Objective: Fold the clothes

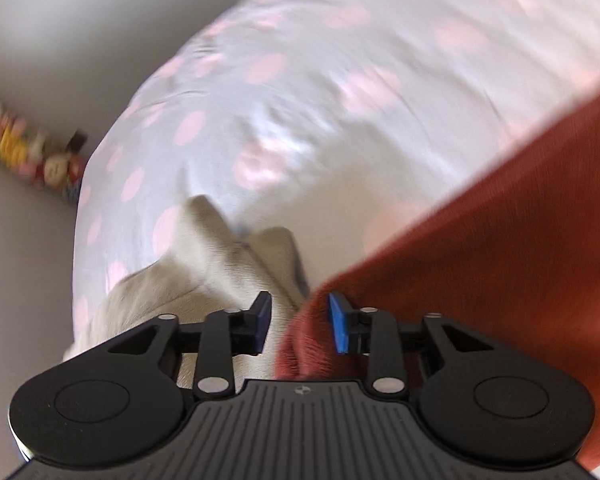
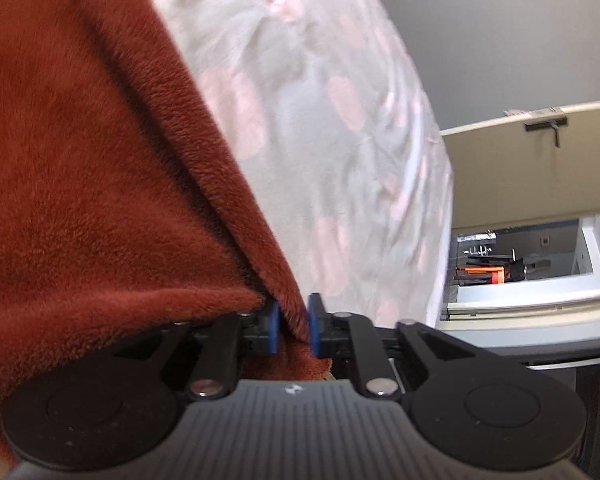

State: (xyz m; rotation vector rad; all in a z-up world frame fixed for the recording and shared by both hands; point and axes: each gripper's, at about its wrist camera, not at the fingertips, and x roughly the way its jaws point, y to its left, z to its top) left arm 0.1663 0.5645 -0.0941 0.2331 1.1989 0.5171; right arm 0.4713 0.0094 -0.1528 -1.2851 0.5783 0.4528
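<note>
A home bedroom. A bed under a white sheet with pink dots fills it. Small colourful toy figures line the wall.

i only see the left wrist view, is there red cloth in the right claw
Observer: Yes. An edge of the red cloth hangs between the right claw's pads, which stand apart.
Operator: whats past it on that side
Observer: The spotted sheet drops off at its edge, and a beige panel stands beyond.
Operator: anything under the panel
Observer: An orange thing, too small to identify.
</note>
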